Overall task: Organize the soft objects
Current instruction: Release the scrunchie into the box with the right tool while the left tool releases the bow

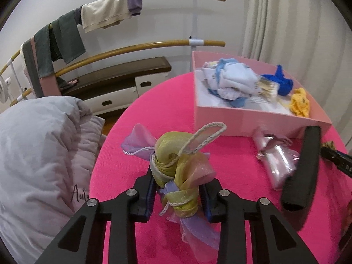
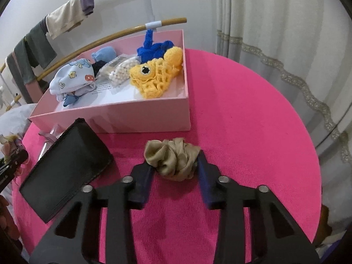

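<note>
Both tongs pinch soft things on the pink worktop.

The left tongs squeeze a yellow-and-lilac organza bundle; the right tongs squeeze a beige scrunchie. Ahead of both sits a pink box holding baby clothes and a yellow crochet fish.

Both wrist views look steeply down, close over the pink table; both share the pink box.
</note>
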